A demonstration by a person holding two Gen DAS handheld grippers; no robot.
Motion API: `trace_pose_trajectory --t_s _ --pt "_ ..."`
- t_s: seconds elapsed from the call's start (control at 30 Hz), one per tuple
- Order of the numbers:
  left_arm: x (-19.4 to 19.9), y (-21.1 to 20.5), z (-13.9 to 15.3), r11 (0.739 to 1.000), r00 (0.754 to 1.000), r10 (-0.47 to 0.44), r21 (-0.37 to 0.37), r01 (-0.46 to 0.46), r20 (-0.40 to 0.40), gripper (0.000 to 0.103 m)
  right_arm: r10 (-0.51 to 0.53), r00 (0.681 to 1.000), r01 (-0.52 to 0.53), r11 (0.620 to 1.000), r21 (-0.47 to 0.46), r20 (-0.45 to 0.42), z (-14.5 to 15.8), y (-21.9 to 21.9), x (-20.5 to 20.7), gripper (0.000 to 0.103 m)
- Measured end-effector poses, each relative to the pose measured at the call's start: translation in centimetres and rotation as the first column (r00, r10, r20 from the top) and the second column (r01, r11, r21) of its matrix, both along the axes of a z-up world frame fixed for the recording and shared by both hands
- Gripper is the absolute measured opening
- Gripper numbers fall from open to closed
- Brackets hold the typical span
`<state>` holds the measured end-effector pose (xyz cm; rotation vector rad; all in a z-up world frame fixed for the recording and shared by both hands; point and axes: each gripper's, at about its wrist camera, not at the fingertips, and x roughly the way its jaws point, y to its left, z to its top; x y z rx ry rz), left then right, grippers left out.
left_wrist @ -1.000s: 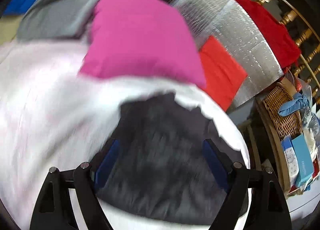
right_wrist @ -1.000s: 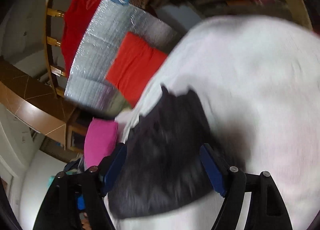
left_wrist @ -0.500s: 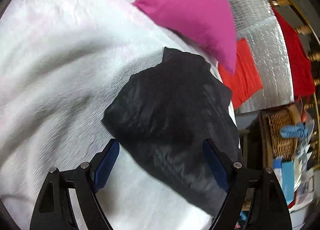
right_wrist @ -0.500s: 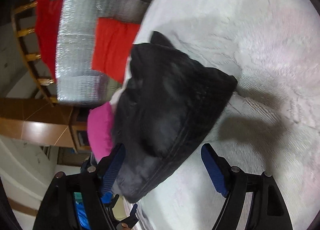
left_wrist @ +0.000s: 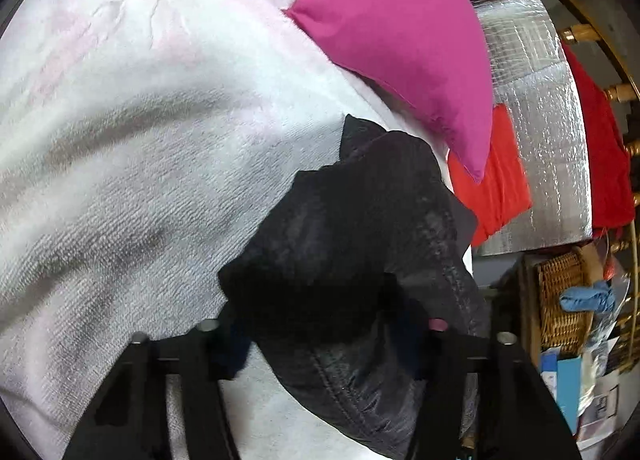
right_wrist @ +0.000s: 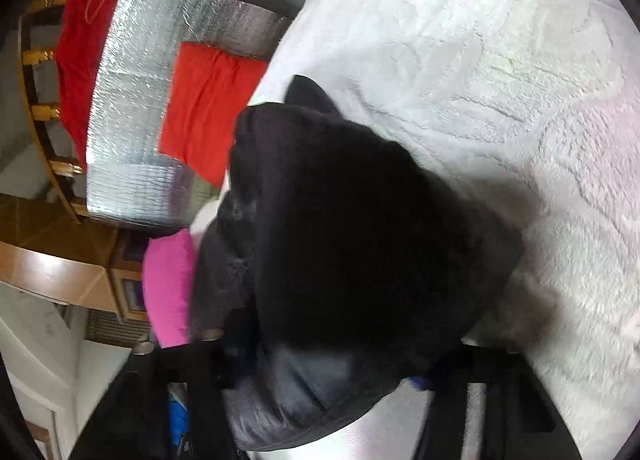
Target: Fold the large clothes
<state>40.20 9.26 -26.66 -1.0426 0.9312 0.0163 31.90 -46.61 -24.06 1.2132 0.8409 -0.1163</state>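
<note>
A folded black garment (left_wrist: pixel 360 260) lies on a white fleece blanket (left_wrist: pixel 140 160); it also shows in the right wrist view (right_wrist: pixel 360 240) on the same blanket (right_wrist: pixel 500 60). My left gripper (left_wrist: pixel 324 340) has its jaws spread wide, and the garment's near edge bulges between them and covers the fingertips. My right gripper (right_wrist: pixel 332 360) is likewise spread around the garment's other side, its fingers mostly hidden under the cloth. Neither jaw looks clamped.
A pink cushion (left_wrist: pixel 400 40) lies just beyond the garment. Red cloths (left_wrist: pixel 496 180) and a silver foil mat (left_wrist: pixel 536 140) sit past the blanket's edge. A wicker basket (left_wrist: pixel 564 300) and boxes stand at the right. Wooden railing (right_wrist: pixel 40 60) runs behind.
Both grippers have moved in closer to the black garment, which now fills the space between each pair of jaws and hides the blue pads that showed before.
</note>
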Motion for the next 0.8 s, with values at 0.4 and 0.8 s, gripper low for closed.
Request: trace_pose_trajectory --t_s 0.4,0.8 --pt "-5.8 0.6 3.8 0.997 0.996 -0.034 0.072 0.028 0.083 0.030 0.064 0.994 -0.050 0.987 -0.151 0.085 5.6 1.4 -3.2 0.036" --pt "-14.1 1.9 3.6 0.979 0.992 -0.117 0.162 0.123 -0.048 0.051 0.219 0.967 -0.242 0.947 -0.213 -0.127 5.6 0.9 -7.8 0.064"
